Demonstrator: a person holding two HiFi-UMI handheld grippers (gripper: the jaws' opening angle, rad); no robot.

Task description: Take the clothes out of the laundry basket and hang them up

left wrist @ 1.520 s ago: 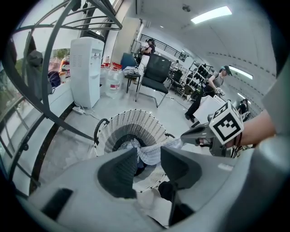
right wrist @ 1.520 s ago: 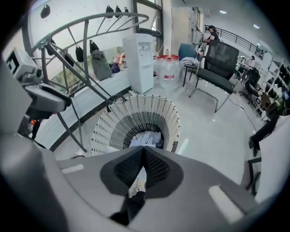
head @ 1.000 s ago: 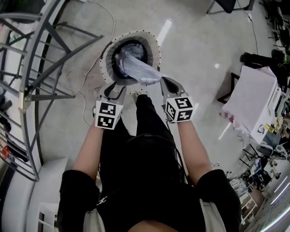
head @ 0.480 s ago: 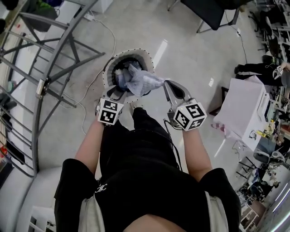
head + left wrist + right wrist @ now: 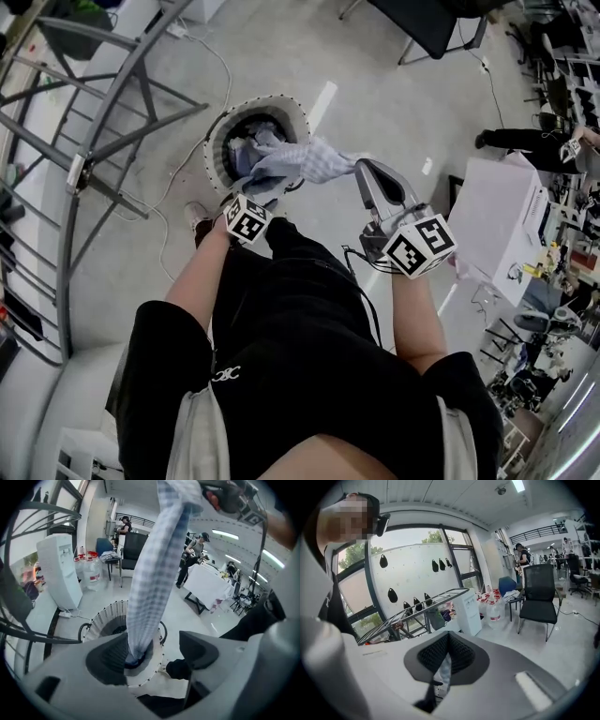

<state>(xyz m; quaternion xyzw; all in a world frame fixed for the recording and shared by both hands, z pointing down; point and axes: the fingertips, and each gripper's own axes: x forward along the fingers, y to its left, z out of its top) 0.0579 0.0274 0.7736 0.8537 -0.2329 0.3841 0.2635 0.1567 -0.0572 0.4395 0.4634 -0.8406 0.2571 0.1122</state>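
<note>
The round white-rimmed laundry basket [image 5: 217,131] stands on the floor ahead of me, with clothes inside. A pale blue checked cloth [image 5: 314,161] stretches from the basket up to my right gripper [image 5: 362,169], which is shut on its end. In the right gripper view a strip of the cloth [image 5: 442,673] shows between the closed pads of the right gripper [image 5: 443,658]. My left gripper [image 5: 253,199] is at the basket's near rim. In the left gripper view the cloth [image 5: 152,573] hangs down between the jaws of the left gripper [image 5: 159,653]. Those jaws are opening and the pads do not press it.
A grey metal drying rack [image 5: 94,141] stands to the left of the basket; its bars also show in the right gripper view as the rack [image 5: 422,606]. A white covered table [image 5: 502,225] is at the right, a black chair [image 5: 431,23] beyond. A white water dispenser [image 5: 58,573] stands by the wall.
My right gripper has moved right and up, drawing the checked cloth further out of the basket. The left gripper has shifted right, towards my legs.
</note>
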